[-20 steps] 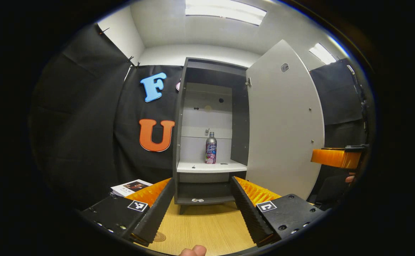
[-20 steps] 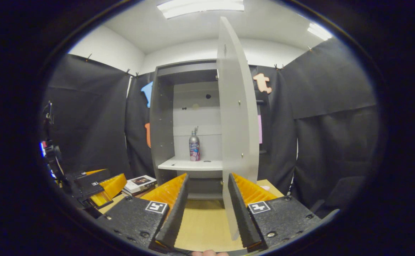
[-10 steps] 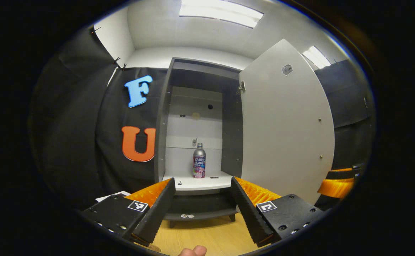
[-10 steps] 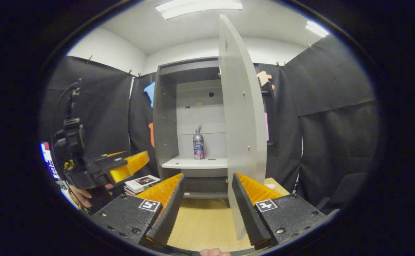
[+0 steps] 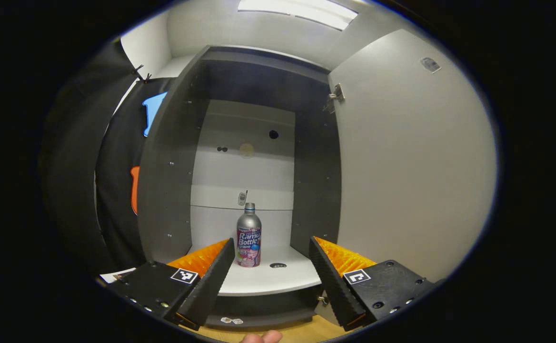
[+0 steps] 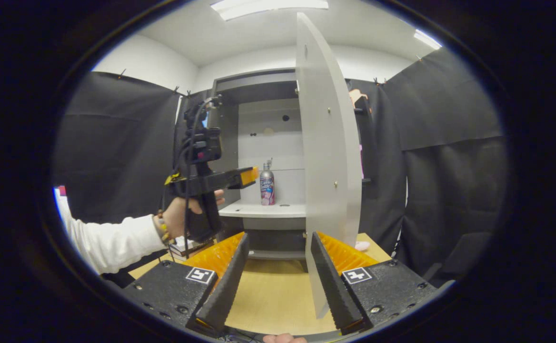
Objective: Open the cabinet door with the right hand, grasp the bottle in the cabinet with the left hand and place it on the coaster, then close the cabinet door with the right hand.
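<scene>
A silver bottle (image 5: 249,236) with a coloured label stands upright on the white shelf (image 5: 268,281) of the grey cabinet (image 5: 171,157). My left gripper (image 5: 272,274) is open at the shelf's front edge, the bottle a short way beyond its fingers and toward the left one. In the right gripper view the left gripper (image 6: 247,175) is held by a hand (image 6: 183,216) level with the bottle (image 6: 267,184). The cabinet door (image 6: 328,157) stands wide open. My right gripper (image 6: 278,281) is open over the wooden table (image 6: 268,295), the door's lower edge just by its right finger.
A lower dark shelf (image 5: 263,312) runs under the white one. A stack of booklets (image 6: 183,247) lies on the table to the left of the cabinet. A white sleeve (image 6: 111,238) reaches in from the left. A small pink object (image 6: 362,246) lies on the table behind the door.
My left gripper has moved forward and up to the cabinet shelf, so the bottle is much nearer. The right gripper and the door have hardly moved.
</scene>
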